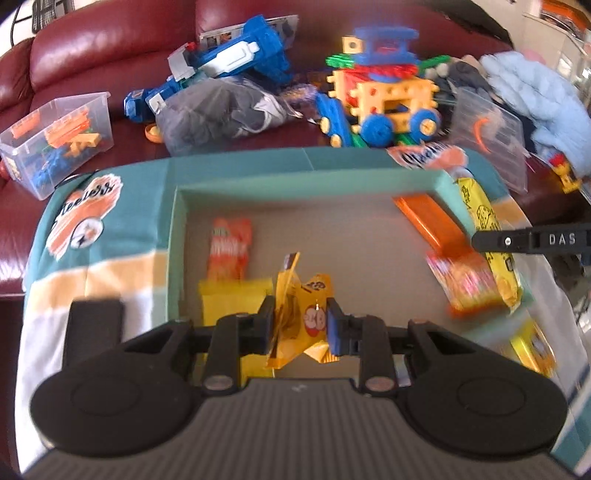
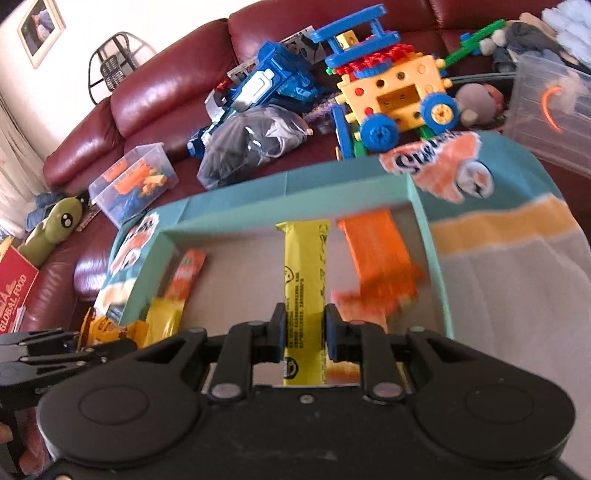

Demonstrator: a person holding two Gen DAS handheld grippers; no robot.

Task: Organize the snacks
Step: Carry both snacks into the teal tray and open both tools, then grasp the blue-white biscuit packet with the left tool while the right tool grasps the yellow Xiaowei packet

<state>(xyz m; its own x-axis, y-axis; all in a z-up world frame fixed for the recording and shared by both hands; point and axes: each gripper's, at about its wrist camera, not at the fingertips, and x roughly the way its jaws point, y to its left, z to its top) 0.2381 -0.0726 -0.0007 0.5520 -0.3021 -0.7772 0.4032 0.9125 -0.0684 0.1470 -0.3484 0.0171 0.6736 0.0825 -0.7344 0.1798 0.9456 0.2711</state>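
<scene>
both my wrist views are bright with daylight, which glares in white patches off the red leather sofa (image 2: 155,92) and washes out the top right corner of my left view. fisheye bending curves the teal box (image 1: 306,181) rim and darkens the corners. motion blur smears the orange packet (image 2: 380,258) and the snacks at the right of my left view, while my own grippers stay fairly sharp.

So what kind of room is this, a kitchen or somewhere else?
Most likely a home living room, not a kitchen: a dark red leather sofa strewn with construction toys, a framed picture on the wall, and a teal snack box set in front.
</scene>
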